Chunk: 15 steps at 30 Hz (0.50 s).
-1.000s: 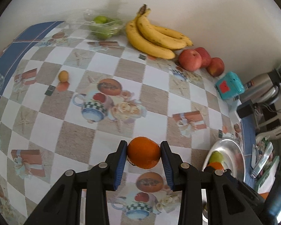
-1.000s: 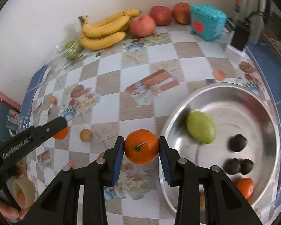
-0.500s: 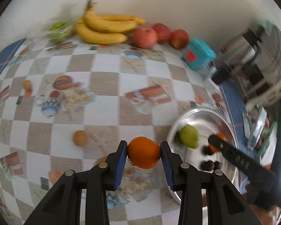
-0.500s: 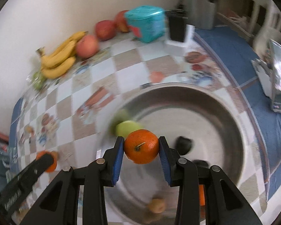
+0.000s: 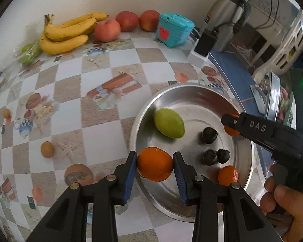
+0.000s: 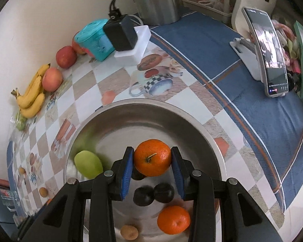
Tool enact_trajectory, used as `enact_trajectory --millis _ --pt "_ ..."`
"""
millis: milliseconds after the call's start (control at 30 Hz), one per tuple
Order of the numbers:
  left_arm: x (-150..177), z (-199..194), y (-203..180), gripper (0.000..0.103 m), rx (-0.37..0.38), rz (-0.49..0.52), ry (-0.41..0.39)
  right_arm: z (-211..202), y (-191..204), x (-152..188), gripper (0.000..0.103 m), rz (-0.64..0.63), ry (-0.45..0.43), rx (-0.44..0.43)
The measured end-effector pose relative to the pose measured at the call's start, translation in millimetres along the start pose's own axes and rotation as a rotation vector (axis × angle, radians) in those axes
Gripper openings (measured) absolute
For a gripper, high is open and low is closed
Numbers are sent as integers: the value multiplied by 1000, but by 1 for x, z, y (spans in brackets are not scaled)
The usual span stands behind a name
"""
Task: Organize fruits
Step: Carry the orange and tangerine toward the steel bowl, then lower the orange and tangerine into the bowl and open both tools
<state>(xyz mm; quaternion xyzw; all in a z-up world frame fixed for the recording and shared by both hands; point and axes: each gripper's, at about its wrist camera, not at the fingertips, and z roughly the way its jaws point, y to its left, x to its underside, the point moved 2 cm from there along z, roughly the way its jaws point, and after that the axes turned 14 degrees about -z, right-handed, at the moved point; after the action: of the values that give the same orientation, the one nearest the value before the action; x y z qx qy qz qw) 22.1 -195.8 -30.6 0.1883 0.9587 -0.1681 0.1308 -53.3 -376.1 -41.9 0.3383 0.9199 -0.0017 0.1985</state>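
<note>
My left gripper [image 5: 155, 164] is shut on an orange [image 5: 155, 163] and holds it over the near left rim of the steel bowl [image 5: 194, 92]. My right gripper [image 6: 152, 160] is shut on a second orange [image 6: 152, 160] above the middle of the bowl [image 6: 143, 104]; it shows in the left wrist view [image 5: 229, 125] at the right. In the bowl lie a green mango [image 5: 169, 123], three dark plums [image 5: 209, 135], another orange [image 5: 228, 175] and a small brown fruit [image 6: 129, 232].
Bananas [image 5: 66, 32], three apples [image 5: 107, 30] and a bag of green fruit [image 5: 28, 53] line the back wall. A teal box [image 5: 172, 32], a charger [image 5: 204, 44] and a flask [image 5: 226, 14] stand at the back right. Small brown fruits [image 5: 47, 149] lie on the cloth. A phone [image 6: 271, 48] stands at the right.
Both grippers have swung right toward the bowl with their oranges. The right one now hangs over the bowl's middle; the left one has reached its rim.
</note>
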Motion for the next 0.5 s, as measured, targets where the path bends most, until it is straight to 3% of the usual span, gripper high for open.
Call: enact_trajectory --millis 500 --pt "9 26 -6 39 -34 25 53 16 -4 2 39 20 42 18"
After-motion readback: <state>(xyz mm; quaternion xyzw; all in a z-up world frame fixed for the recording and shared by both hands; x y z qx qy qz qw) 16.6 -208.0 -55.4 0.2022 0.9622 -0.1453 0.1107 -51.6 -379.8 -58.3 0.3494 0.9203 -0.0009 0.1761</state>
